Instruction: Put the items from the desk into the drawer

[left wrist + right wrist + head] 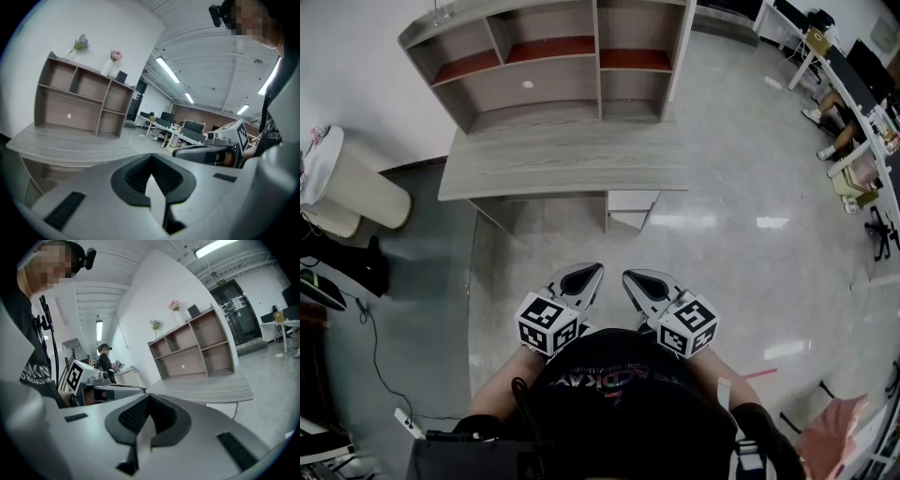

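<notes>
The grey wooden desk (562,159) stands ahead of me across a stretch of floor, with an open shelf unit (553,56) on its back edge. A small white object (528,84) lies in the shelf's wide middle bay. A white drawer cabinet (630,208) sits under the desk's right end, its drawer front closed. My left gripper (594,270) and right gripper (628,276) are held side by side near my chest, both shut and empty. The left gripper view shows its shut jaws (151,161) and the desk (70,145); the right gripper view shows the same (149,399).
A white cylindrical bin (356,187) stands left of the desk, with cables and dark gear on the floor beside it. Office desks with monitors (853,84) line the right side. A pink chair (830,427) is at my lower right. A person (104,363) stands far off.
</notes>
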Demonstrator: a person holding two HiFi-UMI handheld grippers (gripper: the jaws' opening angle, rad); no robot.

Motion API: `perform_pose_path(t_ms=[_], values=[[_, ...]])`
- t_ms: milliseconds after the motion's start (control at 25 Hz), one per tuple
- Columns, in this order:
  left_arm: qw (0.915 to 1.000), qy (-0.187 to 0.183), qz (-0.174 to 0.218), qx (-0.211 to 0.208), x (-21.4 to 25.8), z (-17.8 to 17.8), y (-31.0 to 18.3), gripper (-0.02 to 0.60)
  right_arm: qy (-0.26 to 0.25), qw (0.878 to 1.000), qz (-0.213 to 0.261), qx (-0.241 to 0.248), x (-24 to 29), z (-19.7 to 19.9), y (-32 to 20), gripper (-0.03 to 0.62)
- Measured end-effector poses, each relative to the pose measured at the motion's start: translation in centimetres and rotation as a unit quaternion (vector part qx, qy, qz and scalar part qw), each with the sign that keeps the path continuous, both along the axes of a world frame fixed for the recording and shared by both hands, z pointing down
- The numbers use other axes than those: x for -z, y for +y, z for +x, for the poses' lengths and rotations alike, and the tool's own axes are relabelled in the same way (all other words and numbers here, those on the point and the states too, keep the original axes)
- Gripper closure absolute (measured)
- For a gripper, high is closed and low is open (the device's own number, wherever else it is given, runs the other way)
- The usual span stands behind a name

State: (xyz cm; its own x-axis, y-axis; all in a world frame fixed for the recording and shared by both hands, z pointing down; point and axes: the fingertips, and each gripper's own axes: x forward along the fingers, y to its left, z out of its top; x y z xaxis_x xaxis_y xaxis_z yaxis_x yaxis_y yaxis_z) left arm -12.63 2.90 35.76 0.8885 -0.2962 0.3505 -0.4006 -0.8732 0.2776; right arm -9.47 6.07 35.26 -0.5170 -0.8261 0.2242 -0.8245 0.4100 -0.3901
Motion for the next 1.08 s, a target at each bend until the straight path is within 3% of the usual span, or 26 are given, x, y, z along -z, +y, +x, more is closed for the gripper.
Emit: perform_pose_path(t_ms=[1080], values=[[1.0000,0.006,-0.008,-0.001,-0.21,-0.41,-0.12,0.571,0.005,1.000,-0.004,0.007,-0.22,-0.64,-0.44,0.577]])
